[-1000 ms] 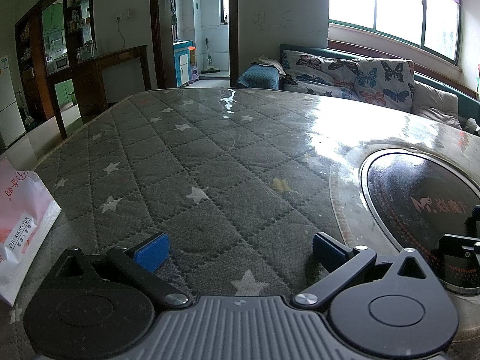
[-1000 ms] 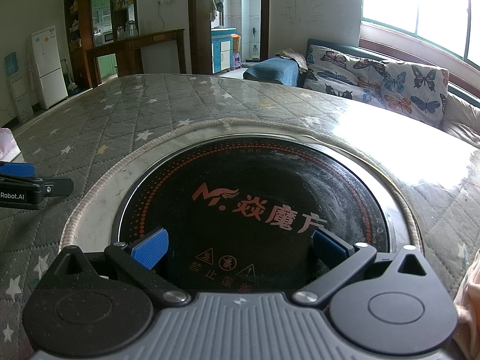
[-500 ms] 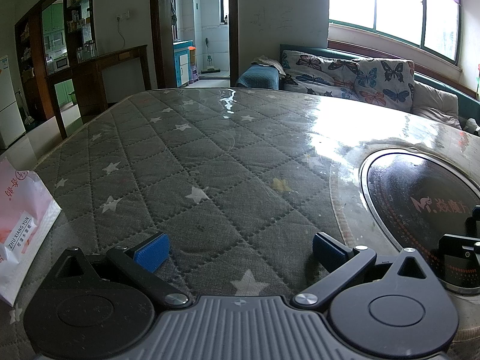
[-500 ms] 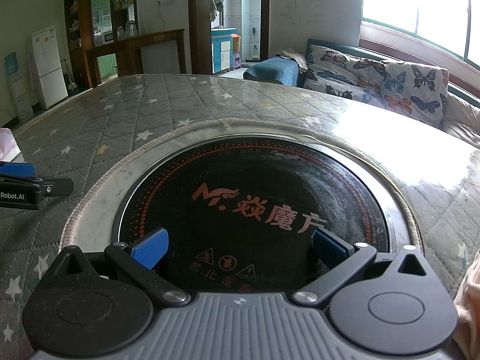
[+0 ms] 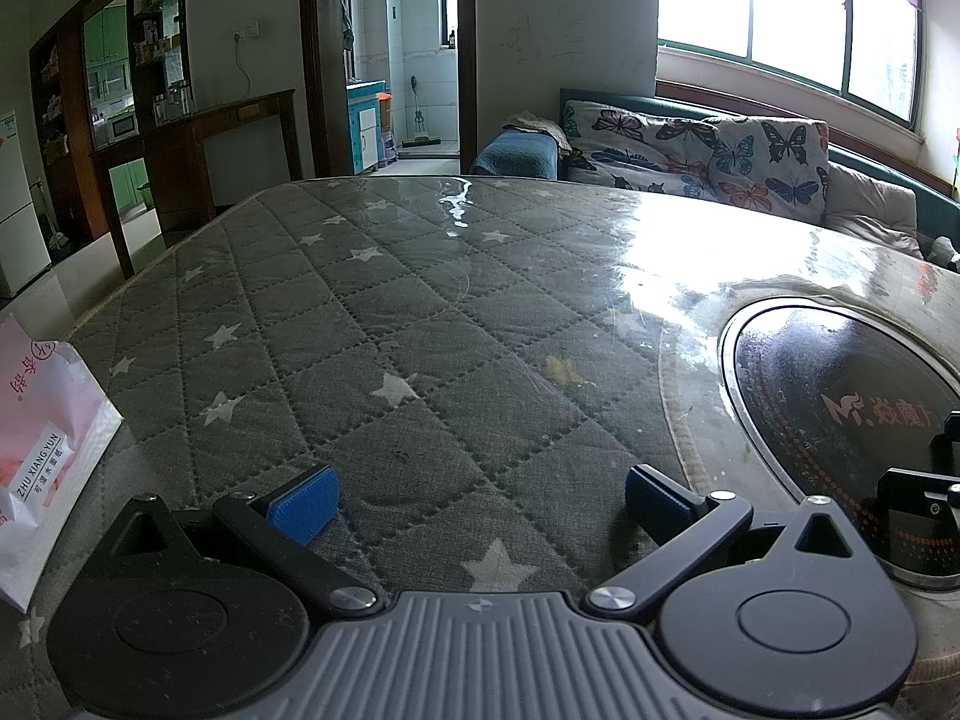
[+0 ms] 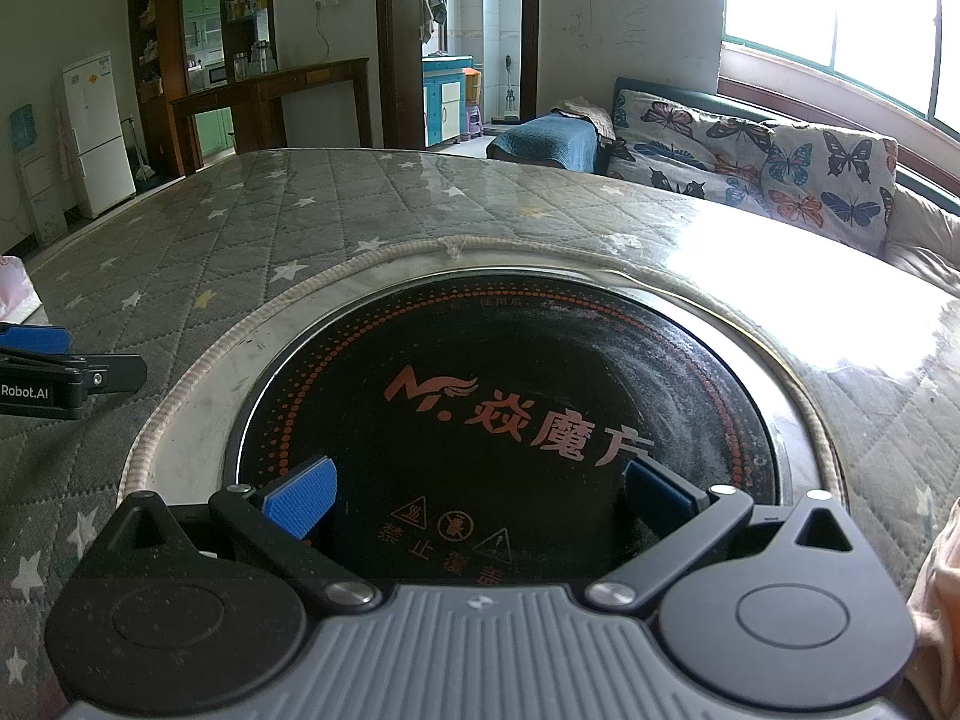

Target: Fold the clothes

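Left gripper point(image 5: 477, 498) low over quilted star-print table cover point(image 5: 384, 324), level, facing across table, fingers spread wide, nothing between blue pads point(image 5: 303, 502). Right gripper point(image 6: 477, 495) just to its right, same low level pose, fingers released, empty, over round black cooktop point(image 6: 510, 408) set in table. Left view alone shows white-pink paper bag point(image 5: 42, 450) at table's left edge. Right view alone shows peach cloth point(image 6: 936, 588) at far right edge, likely clothing, mostly cut off.

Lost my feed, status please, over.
Left claw open, empty. Right claw open over cooktop. Peach cloth at right edge, untouched. White bag at left.
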